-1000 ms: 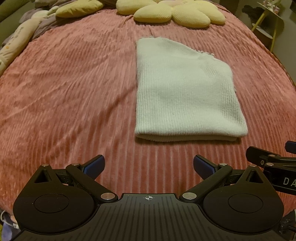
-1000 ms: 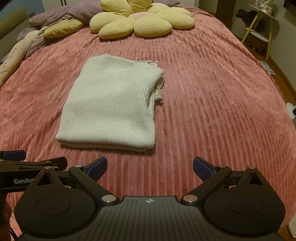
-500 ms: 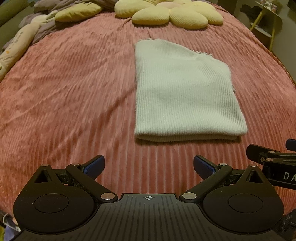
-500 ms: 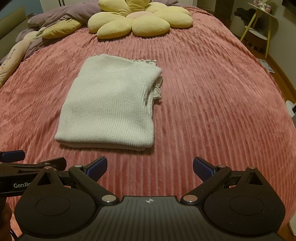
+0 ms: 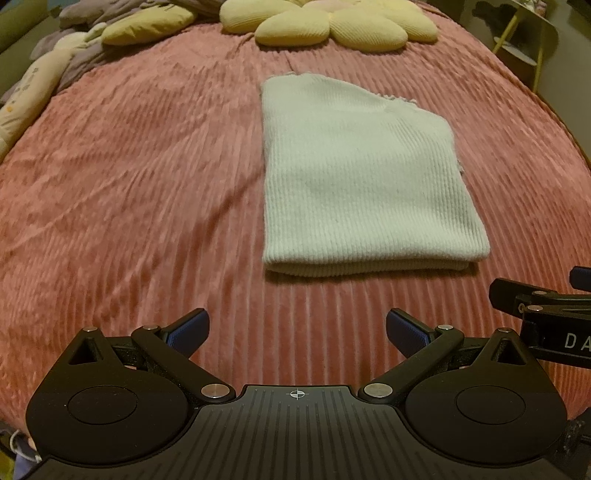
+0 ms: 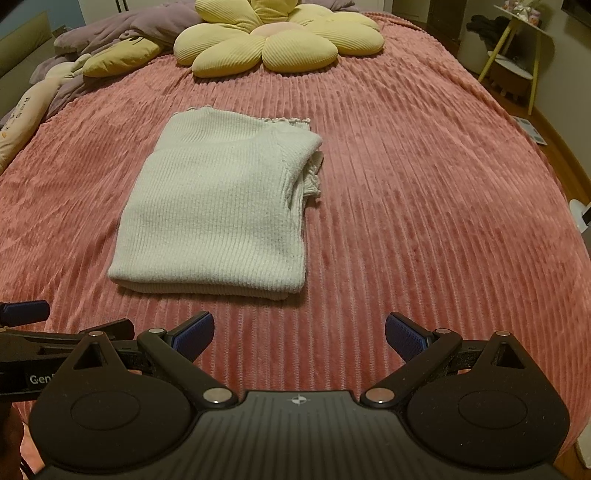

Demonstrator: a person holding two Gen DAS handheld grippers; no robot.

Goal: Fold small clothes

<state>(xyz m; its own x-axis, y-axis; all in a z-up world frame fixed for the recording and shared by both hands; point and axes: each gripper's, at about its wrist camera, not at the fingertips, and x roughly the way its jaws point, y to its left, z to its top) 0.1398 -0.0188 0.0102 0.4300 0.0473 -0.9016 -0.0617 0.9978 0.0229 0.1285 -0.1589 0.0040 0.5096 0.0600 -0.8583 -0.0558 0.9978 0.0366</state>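
Garment: cream knit top (image 6: 218, 206), folded into a flat rectangle, lying mid-bed on the pink ribbed bedspread (image 6: 424, 206). Fold edge faces the tongs; frilly hem bits peek out at far & right side.
Why so: looks like fold is done, or one more halving left. Squared & flat so layers stay put; near edge is the thick doubled one, easy to nip.
Left tongs (image 5: 295, 330): wide open, nothing held, hovering just short of the near edge, apart from cloth.
Right tongs (image 6: 300, 334): wide open too, empty, same standoff; top sits left of its centre.
Why held back: prob. release/inspect pose, both clear so knit isn't dragged.
Surroundings: yellow flower pillow (image 6: 277, 40) at bed head, well apart; grey bedding (image 6: 122, 33) far left; yellow-legged side table (image 6: 517, 48) off right.
Vs 1 s ago: top unchanged in shape. Both views tilted slightly, more pillow visible. Tongs just as open.
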